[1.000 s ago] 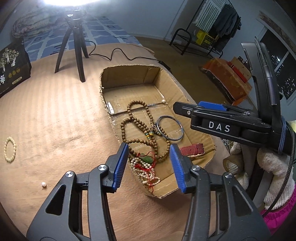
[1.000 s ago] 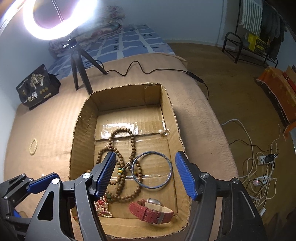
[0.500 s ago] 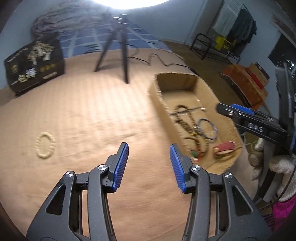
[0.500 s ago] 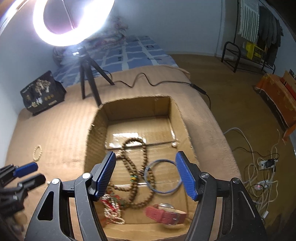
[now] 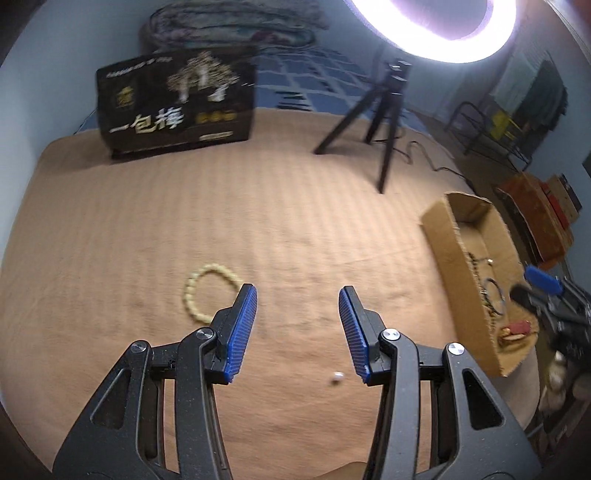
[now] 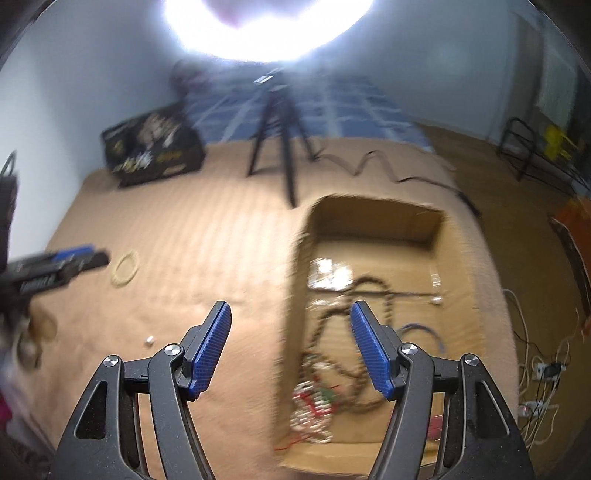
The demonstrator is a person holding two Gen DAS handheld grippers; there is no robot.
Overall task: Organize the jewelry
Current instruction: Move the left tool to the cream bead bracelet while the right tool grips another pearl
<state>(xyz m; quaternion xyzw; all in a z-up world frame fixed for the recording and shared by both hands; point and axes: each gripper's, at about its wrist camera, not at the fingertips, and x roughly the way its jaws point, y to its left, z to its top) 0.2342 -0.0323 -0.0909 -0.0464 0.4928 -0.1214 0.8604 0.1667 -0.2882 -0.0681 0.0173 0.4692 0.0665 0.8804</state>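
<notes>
A cream bead bracelet (image 5: 207, 291) lies on the tan cloth just left of my left gripper (image 5: 297, 314), which is open and empty above the cloth. A small white pearl (image 5: 337, 377) lies near its right finger. The cardboard box (image 5: 443, 236) at the right holds brown bead strings, a blue bangle and a red watch. My right gripper (image 6: 290, 332) is open and empty, over the box's left wall (image 6: 291, 295). The right wrist view is blurred; it shows the bracelet (image 6: 125, 267), the pearl (image 6: 149, 340) and the bead necklace (image 6: 369, 291) in the box.
A black printed box (image 5: 177, 107) stands at the back of the table. A black tripod (image 5: 384, 110) with a ring light (image 5: 432, 33) and its cable stand behind the cardboard box. The table edge falls off to the right, with floor cables (image 6: 539, 369) below.
My left gripper has swung left from over the box to the open cloth near the bracelet and pearl. My right gripper has shifted left, from over the box's middle to its left wall.
</notes>
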